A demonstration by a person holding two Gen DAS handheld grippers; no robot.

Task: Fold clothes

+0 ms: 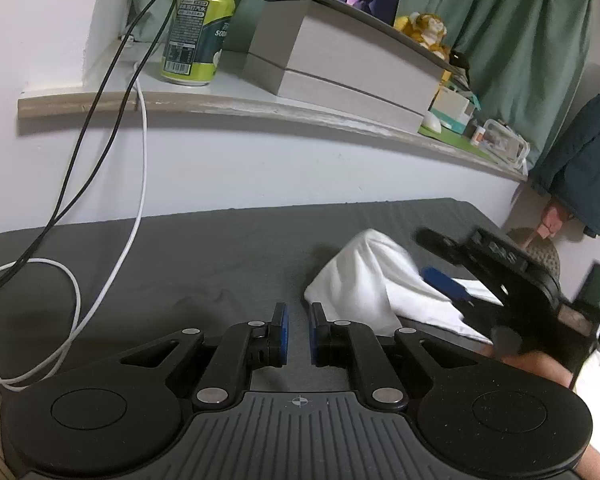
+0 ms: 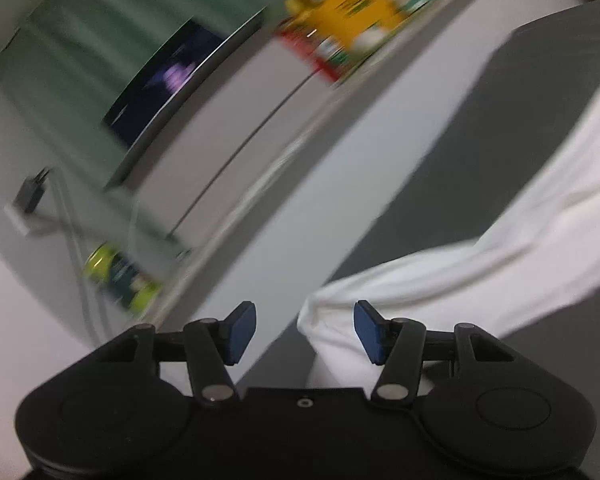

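Left gripper [image 1: 298,334] fingers nearly together, nothing between them, over grey sheet [image 1: 204,256], right gripper [image 2: 305,332] fingers apart, empty, white cloth [image 2: 480,276] just ahead

The green can [image 1: 198,36] reads what looks like "SOD"; its smaller print is illegible

Right wrist view smeared by motion: shelf [image 2: 236,208] beyond the right tongs [image 2: 304,330], laptop screen [image 2: 168,80], can [image 2: 120,276] and yellow clutter [image 2: 348,12] all unreadable. White garment [image 2: 480,280] runs under the right tongs' body and off the right edge; its far end is unseen. In the left wrist view the right tongs [image 1: 440,260] are blurred and cover part of the white garment [image 1: 364,276]. Can label [image 1: 192,28] beyond the left tongs [image 1: 298,334] too small to read. Hanging dark garment [image 1: 588,160] cropped at right.
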